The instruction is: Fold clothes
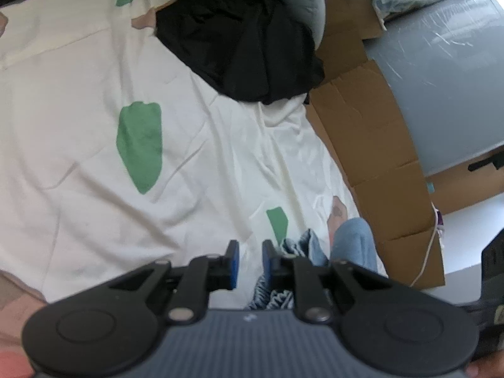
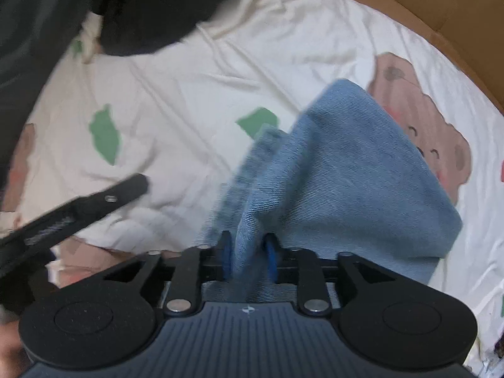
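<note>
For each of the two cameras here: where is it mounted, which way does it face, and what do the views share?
Left wrist: on the left gripper, angled down over the printed sheet toward a black garment and cardboard; its jaws stand slightly apart, nothing between.
Right wrist: on the right gripper, looking steeply down; denim lies between its jaws; the left gripper's finger shows at left.
Shared: sheet, denim, black garment, cardboard.

The jeans [image 2: 340, 170] are rough twill denim. The bedsheet [image 1: 78, 94] is smooth, matt printed cotton-like cloth. The box [image 1: 378, 145] is matt brown cardboard. The black garment [image 1: 239, 37] is soft cloth.
</note>
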{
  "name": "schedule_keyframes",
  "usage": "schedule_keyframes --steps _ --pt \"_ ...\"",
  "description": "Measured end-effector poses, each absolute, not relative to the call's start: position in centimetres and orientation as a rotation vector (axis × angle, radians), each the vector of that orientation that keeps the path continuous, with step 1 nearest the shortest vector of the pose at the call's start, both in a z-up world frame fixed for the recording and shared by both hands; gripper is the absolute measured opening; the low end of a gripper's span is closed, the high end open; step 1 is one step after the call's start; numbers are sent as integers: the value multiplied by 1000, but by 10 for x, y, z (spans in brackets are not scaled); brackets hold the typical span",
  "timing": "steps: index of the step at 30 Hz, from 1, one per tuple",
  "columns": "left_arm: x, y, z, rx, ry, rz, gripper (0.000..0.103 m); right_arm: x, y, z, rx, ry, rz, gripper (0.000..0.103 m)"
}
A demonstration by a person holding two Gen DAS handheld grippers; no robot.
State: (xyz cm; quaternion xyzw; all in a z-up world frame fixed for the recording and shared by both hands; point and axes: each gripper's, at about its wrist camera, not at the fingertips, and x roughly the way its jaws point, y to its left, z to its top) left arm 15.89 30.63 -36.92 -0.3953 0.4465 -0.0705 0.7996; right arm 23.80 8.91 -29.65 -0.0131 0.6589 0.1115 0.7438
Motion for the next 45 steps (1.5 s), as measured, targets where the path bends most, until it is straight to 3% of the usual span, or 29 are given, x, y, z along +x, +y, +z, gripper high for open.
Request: schedule_keyframes --steps 12,16,26,27,30,45 --pt "137 279 -342 -756 976 -316 24 164 10 -258 363 1343 132 34" --pt "126 270 -332 -738 1003 -388 35 128 -15 -268 405 1312 60 34" --pt "100 258 -329 -617 1087 -441 36 49 -52 -294 486 1308 -36 40" --pt "99 257 -332 -618 1098 -435 35 44 -54 -295 495 1306 -37 40" --pt "95 258 -330 -617 1110 -437 20 32 -59 -297 528 1292 -55 41" --pt "84 243 -325 -441 1252 -482 11 3 -101 -268 608 1159 -148 44"
